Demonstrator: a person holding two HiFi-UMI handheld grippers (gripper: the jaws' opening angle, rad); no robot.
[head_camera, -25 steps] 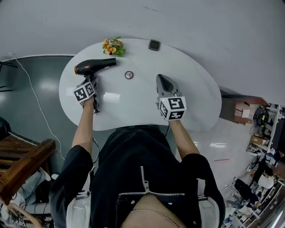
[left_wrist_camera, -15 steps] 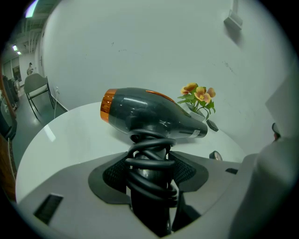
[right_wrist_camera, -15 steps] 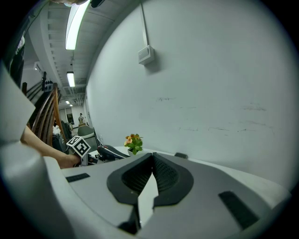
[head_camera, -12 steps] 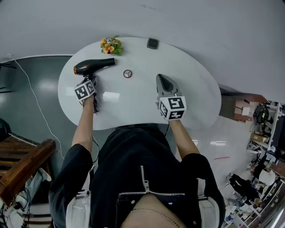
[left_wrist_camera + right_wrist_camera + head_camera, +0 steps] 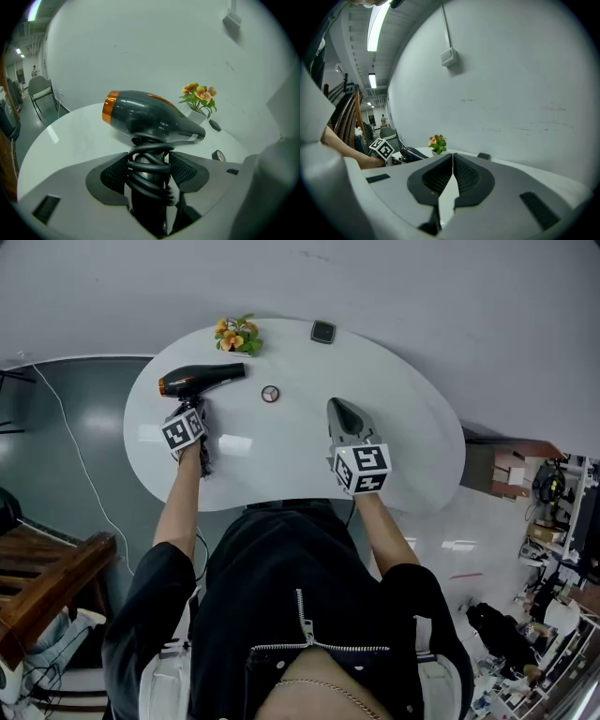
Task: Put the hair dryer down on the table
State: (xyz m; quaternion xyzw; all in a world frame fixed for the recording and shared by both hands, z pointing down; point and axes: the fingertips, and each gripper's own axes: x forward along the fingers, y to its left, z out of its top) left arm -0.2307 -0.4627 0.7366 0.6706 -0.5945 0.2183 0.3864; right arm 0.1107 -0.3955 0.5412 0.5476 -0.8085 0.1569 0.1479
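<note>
The white oval table (image 5: 281, 460) filled the middle of the head view. Over its upper-left part was the hair dryer (image 5: 202, 379), its long axis running left-right, orange-ringed end pointing left and tapered end toward the flowers (image 5: 238, 337). Only the left gripper view showed the left gripper (image 5: 149, 171) with its jaws clenched on the cord-wrapped handle. The right gripper (image 5: 452, 176), right of centre, had its jaws pressed together, empty.

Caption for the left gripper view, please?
Left gripper holds the black hair dryer by its cord-wrapped handle, white table behind.
</note>
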